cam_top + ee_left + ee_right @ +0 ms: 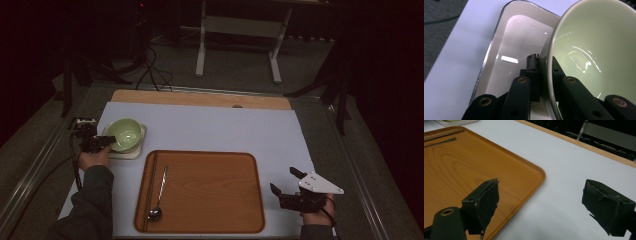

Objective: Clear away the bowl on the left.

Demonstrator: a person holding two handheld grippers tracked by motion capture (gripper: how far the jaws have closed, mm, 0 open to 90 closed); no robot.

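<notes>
The left gripper (102,142) pinches the pale green ceramic bowl's (124,134) rim (one jaw inside, one outside); the right gripper (290,184) rests level, jaws spread wide, holding nothing.

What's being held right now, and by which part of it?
The left gripper pinches the green bowl by its rim, one jaw inside, one outside. The right gripper holds nothing.

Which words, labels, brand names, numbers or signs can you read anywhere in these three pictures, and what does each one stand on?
None can be read: the green bowl, the white dish under it, the wooden tray, the spoon, the table and both tongs carry no readable text. The bright streaks in the bowl and dish are reflections, not print.
</notes>
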